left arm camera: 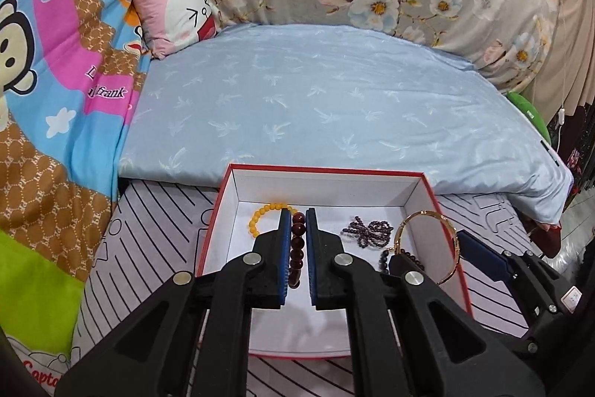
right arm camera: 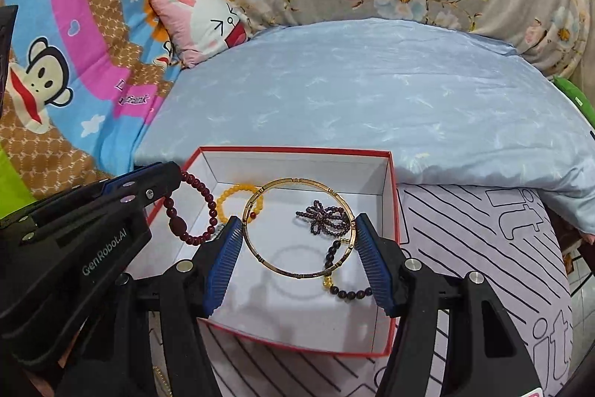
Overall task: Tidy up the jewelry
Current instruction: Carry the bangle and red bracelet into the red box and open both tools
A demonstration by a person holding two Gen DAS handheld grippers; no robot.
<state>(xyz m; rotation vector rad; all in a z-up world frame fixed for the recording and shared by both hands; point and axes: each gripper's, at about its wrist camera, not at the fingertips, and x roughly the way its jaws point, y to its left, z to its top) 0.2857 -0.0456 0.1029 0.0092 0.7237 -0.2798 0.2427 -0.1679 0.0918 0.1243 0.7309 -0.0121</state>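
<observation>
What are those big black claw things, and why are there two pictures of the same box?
The claws are grabbers a person holds, one in each hand. Each has a small camera looking along its two fingers, so you get one picture per hand.

In the left hand's picture, the left gripper is pinching a dark red bead bracelet over the red box. In the right hand's picture, the right gripper holds a gold bangle between its blue pads.

Inside the box lie a yellow bead bracelet, a purple beaded flower and a dark bead bracelet. The box sits on a striped sheet on a bed.
</observation>
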